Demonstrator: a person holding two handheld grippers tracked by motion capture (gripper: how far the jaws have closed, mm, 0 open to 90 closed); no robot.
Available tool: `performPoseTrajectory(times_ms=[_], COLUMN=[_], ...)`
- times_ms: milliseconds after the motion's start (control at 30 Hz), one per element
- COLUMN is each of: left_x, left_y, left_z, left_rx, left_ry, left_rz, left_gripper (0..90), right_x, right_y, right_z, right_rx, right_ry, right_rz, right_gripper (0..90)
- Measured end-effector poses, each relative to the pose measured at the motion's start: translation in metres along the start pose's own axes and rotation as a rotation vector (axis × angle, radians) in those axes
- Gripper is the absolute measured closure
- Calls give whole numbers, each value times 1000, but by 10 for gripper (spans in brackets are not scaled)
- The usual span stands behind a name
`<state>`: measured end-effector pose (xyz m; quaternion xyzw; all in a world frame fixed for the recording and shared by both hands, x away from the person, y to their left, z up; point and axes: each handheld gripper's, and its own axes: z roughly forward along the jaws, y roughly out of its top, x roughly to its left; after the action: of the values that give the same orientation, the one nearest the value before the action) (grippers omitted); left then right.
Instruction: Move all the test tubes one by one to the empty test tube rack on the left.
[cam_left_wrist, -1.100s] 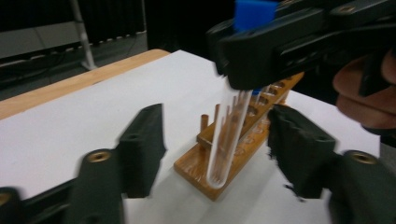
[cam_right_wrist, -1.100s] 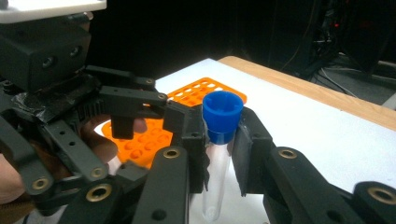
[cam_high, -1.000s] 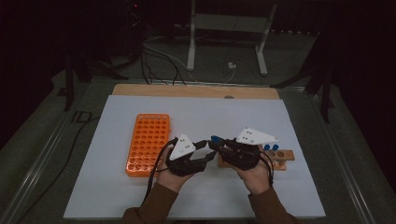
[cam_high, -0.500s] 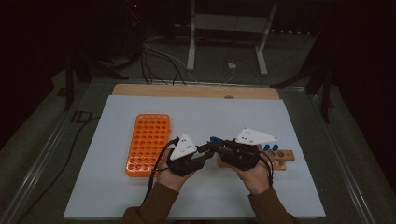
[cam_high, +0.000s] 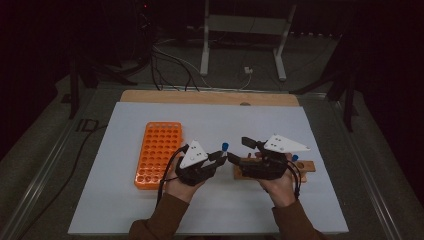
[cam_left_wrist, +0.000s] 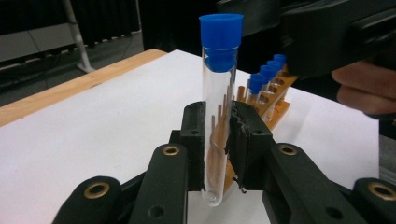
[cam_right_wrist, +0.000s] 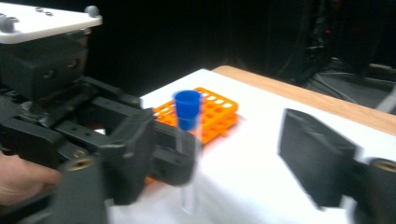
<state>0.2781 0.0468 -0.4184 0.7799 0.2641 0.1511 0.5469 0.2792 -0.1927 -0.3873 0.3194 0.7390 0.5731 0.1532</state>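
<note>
Now my left gripper is clamped on the upright blue-capped test tube, holding it above the white table between the orange rack and the wooden rack. My right gripper has just been opening; its jaws stand wide, clear of the tube.
</note>
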Motion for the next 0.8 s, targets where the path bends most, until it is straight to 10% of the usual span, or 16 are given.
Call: performPoseTrajectory(times_ms=[233, 800], left_x=[7, 35], left_y=[-2, -20], left_z=[-7, -49], left_rx=[-7, -41], left_ry=[30, 126], left_rz=[-12, -60], left_gripper=[769, 768], right_x=[-14, -44], right_y=[-3, -12], right_z=[-11, -47], right_rx=[3, -1], right_ry=[-99, -277], right_rz=[7, 12], right_gripper=[36, 0])
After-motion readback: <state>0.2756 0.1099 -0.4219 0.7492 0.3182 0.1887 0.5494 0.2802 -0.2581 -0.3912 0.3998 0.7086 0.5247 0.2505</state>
